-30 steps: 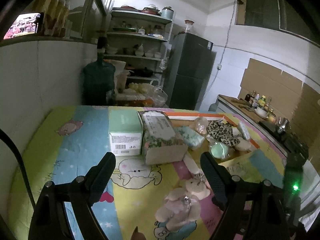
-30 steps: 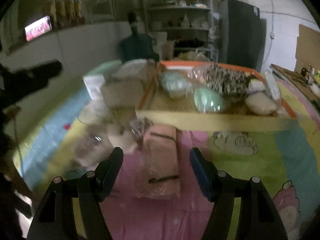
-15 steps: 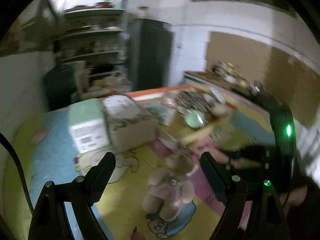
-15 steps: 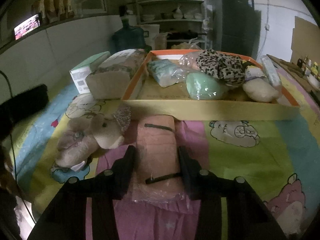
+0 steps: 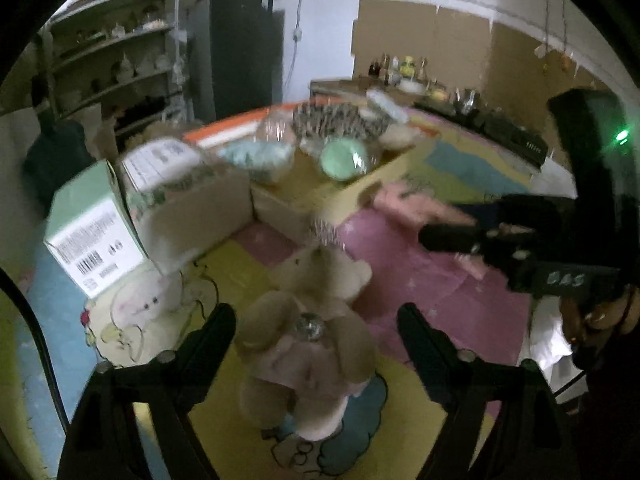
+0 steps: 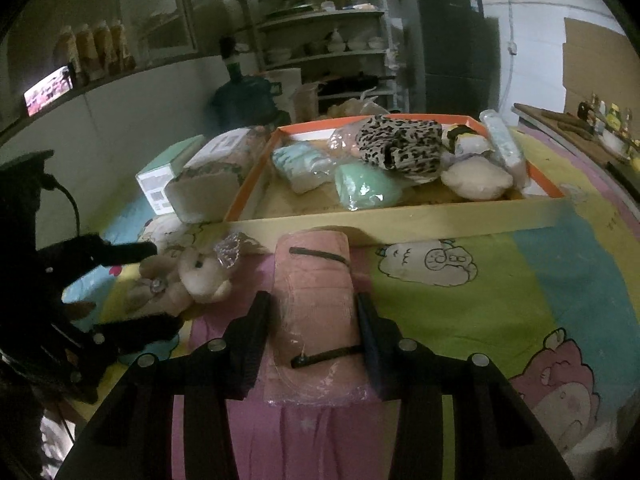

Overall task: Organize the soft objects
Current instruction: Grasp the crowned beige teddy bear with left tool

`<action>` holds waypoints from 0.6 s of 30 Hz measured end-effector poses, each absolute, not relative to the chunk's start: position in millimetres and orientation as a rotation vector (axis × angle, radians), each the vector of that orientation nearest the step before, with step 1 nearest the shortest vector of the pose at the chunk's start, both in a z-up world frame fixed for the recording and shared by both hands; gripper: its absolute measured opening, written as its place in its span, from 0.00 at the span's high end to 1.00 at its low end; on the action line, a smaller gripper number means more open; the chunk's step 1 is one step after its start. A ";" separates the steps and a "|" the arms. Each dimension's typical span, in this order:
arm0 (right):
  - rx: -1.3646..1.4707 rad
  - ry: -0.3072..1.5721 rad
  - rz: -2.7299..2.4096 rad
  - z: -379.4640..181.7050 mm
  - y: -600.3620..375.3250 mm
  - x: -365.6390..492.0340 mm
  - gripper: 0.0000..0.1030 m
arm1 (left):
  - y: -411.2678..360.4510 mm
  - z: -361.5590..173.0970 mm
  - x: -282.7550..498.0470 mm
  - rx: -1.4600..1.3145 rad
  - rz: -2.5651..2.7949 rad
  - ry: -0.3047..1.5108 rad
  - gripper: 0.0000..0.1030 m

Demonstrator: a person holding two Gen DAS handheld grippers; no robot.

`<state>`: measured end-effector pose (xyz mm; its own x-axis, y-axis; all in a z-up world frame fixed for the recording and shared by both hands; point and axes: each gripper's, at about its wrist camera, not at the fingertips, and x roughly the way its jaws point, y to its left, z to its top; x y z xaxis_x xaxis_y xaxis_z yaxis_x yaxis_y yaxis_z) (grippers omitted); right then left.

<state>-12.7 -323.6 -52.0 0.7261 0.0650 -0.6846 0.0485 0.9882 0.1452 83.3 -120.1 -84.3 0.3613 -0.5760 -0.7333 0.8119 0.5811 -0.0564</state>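
Note:
A pink rolled cloth in clear wrap [image 6: 316, 304] lies on the patterned mat in front of a shallow cardboard tray [image 6: 400, 220]. My right gripper [image 6: 314, 316] is shut on this roll, one finger at each side. A small beige plush toy [image 5: 316, 340] lies on the mat to the left; it also shows in the right wrist view [image 6: 188, 280]. My left gripper [image 5: 316, 332] is open, its fingers on either side of the plush, not touching it. The tray holds several wrapped soft items, among them a leopard-print bundle [image 6: 404, 144] and a green roll [image 6: 364, 188].
Two boxes stand left of the tray: a floral one [image 6: 216, 176] and a mint-green one [image 5: 92, 232]. Behind are shelves [image 6: 328, 32], a water jug [image 6: 244, 96] and a dark fridge [image 6: 452, 56]. A counter with bottles [image 5: 404, 76] runs along the right.
My right gripper closed onto the pink roll. My left gripper swung right and moved down over the plush toy, which now sits between its open fingers.

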 end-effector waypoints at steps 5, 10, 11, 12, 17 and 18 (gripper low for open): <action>0.161 0.752 0.012 -51.1 -321.6 -12.4 0.58 | -125.5 -89.7 81.4 0.352 -0.893 0.812 0.47; 0.166 0.746 0.013 -50.5 -321.1 -12.3 0.58 | -119.5 -88.7 78.8 0.309 -0.893 0.804 0.56; 0.168 0.746 0.014 -50.1 -321.3 -12.2 0.58 | -118.6 -88.2 78.0 0.301 -0.890 0.801 0.57; 0.170 0.744 0.014 -49.7 -321.7 -12.7 0.58 | -117.3 -87.5 76.8 0.293 -0.887 0.795 0.57; 0.172 0.736 0.016 -47.3 -322.7 -13.3 0.58 | -113.8 -80.8 71.2 0.254 -0.890 0.772 0.58; 0.172 0.734 0.016 -46.4 -323.6 -14.4 0.58 | -113.7 -79.2 70.0 0.248 -0.889 0.767 0.58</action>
<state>-14.4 -323.6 -46.4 0.7433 0.0745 -0.6648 0.0460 0.9857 0.1620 70.0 -113.7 -79.2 0.3893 -0.6063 -0.6935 0.7750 0.6224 -0.1091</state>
